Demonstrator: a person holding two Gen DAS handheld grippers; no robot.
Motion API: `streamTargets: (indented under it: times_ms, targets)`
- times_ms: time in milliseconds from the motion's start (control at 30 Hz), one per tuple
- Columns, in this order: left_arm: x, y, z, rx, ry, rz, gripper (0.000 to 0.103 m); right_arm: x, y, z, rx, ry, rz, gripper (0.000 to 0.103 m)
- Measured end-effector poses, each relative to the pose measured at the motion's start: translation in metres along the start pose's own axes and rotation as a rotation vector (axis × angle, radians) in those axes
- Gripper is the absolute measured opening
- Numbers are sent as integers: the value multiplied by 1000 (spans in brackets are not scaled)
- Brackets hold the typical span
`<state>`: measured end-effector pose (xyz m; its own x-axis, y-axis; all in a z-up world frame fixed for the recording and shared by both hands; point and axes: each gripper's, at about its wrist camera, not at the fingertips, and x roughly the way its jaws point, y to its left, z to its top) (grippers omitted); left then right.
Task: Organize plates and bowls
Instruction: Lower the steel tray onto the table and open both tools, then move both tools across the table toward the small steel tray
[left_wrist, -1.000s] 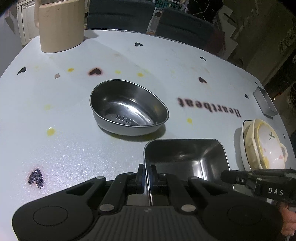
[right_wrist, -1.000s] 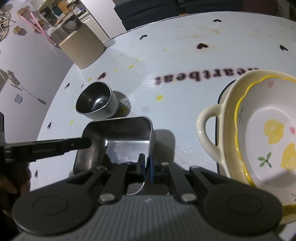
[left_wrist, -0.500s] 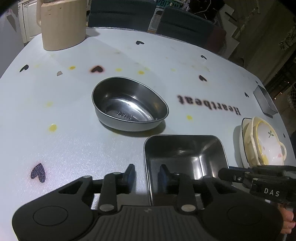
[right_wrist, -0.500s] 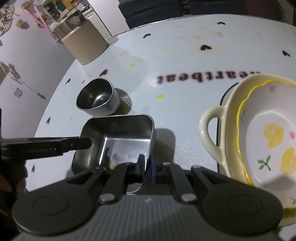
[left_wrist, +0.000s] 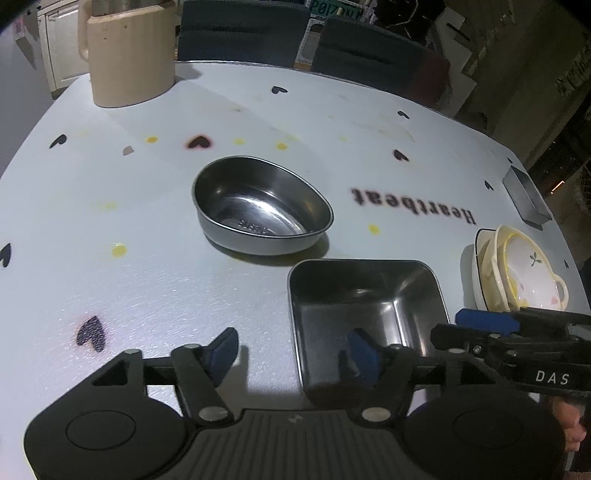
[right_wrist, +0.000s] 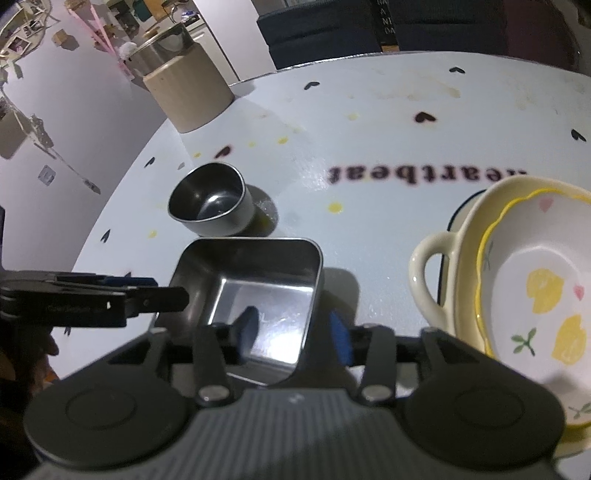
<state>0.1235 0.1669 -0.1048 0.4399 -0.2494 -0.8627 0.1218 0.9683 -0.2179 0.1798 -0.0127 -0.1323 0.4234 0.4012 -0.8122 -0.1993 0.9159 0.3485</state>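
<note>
A square steel dish (left_wrist: 365, 306) (right_wrist: 258, 288) rests on the white table (left_wrist: 147, 258). My left gripper (left_wrist: 293, 350) straddles its left wall, jaws opening, pads clear of the metal. My right gripper (right_wrist: 293, 332) straddles the opposite wall, jaws also opening, with neither pad touching. Each gripper shows in the other's view: the right gripper (left_wrist: 480, 328) and the left gripper (right_wrist: 147, 295). An oval steel bowl (left_wrist: 262, 206) (right_wrist: 212, 199) stands just beyond the dish. Nested cream and yellow ceramic bowls (left_wrist: 517, 269) (right_wrist: 517, 295) sit to the right.
A beige jug (left_wrist: 129, 55) (right_wrist: 188, 92) stands at the far left corner of the table. A small rectangular steel tin (left_wrist: 526, 199) sits by the right edge. Dark chairs (left_wrist: 243, 29) line the far side. A hand (left_wrist: 569, 424) holds the right gripper.
Both grippers were shut on opposite walls of the square dish. The left one let go first, then the right, and both now stand open around the walls.
</note>
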Motion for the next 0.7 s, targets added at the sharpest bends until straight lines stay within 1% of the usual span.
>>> streamTargets:
  times_ms: [67,100,133,167,200,267,333,367,433,500,700]
  targets:
    - [-4,2,-1,-5,-5,8,73,-1,1,0,-10,-8,-8,63]
    - [-6,3,-2,-10,-5,14,74,-2,2,0,-14,-14,-12,67]
    - [-8,3,-3,-13,-6,20,80,-3,3,-1,-18,-19,-14,72]
    - [-10,4,-4,-14,-9,28,85,-4,3,-1,-21,-22,-13,74]
    - [-12,4,-5,-13,-15,36,87,-6,4,-2,-24,-25,-10,78]
    - [-16,5,-7,-16,-21,47,93,-8,4,-4,-30,-34,-5,83]
    - [-21,5,-9,-20,-25,46,95,-11,5,-5,-38,-48,-8,91]
    - [-23,5,-10,-19,-27,46,97,-14,5,-6,-42,-53,-9,92]
    - [-27,4,-13,-13,-32,50,102,-19,4,-9,-46,-62,-8,100]
    - [-31,3,-14,-8,-40,54,103,-23,4,-10,-47,-74,-1,103]
    - [-41,-1,-17,-12,-50,66,103,-34,2,-14,-66,-99,-1,103]
